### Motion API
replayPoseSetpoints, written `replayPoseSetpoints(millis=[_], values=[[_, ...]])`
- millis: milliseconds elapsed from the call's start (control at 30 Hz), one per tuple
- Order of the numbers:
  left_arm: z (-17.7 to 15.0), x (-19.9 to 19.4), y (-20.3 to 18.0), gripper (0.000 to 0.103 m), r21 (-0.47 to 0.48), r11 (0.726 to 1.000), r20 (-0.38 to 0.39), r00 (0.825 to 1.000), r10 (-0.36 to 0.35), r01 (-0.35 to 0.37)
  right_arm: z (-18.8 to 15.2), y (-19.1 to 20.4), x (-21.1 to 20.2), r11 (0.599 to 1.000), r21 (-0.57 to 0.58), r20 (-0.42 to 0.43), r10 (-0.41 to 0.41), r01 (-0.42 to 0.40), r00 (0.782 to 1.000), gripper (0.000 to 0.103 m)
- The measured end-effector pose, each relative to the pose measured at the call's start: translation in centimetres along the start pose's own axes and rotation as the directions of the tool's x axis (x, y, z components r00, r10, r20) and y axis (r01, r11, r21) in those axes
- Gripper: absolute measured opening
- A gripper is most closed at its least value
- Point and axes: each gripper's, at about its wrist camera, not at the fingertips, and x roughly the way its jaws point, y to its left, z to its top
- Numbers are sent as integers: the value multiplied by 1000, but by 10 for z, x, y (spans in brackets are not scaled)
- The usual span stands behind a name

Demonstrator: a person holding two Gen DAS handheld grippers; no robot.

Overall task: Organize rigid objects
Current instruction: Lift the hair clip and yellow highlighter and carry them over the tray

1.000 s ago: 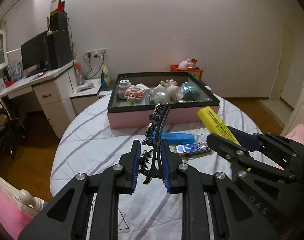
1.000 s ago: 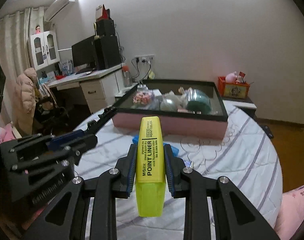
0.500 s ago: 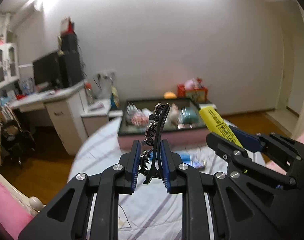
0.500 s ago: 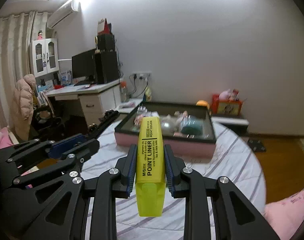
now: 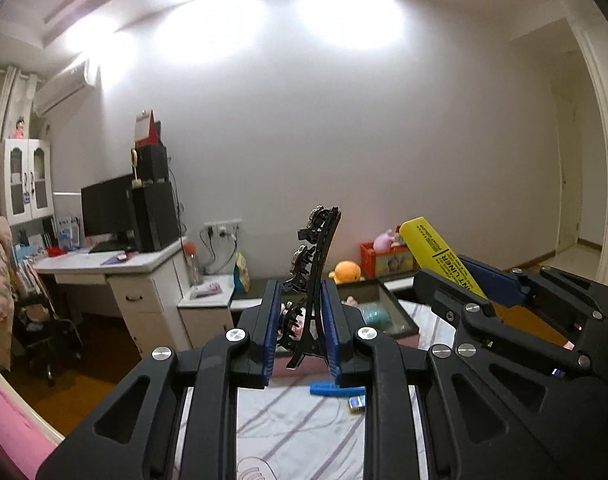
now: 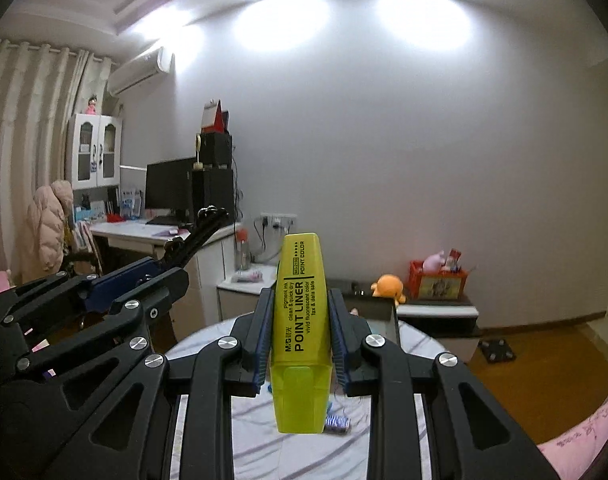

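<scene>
Tray [image 5: 399, 312] mostly hidden behind hair clip [image 5: 315, 272] and highlighter [image 6: 300, 320].

The yellow highlighter [image 6: 301, 322] reads "M&G POINT LINER", "POINT COLOR", "pigment ink".

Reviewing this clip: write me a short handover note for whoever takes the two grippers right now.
Left gripper: shut on a black hair clip, which stands upright between the fingers.
Right gripper: shut on a yellow highlighter, cap end toward the camera.
Both are held up in the air over the round table, pointing toward the black-rimmed tray at its far side, which already holds several small things.
Done: both items picked up.
Left: put the hair clip and highlighter into the tray, then collect the blue pen-like item and the small blue-and-white piece lying on the tablecloth.
</scene>
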Motion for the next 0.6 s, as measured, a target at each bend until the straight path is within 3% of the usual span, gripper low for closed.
replayPoseSetpoints(millis=[333,600], values=[[17,-8,5,21,15,1000,64,998,26,-27,20,10,-6,1000,-22,62,11,-10,998,27],[20,23,5,21,28,999,53,998,38,-39,23,5,16,999,-24,50,23,-22,998,27]])
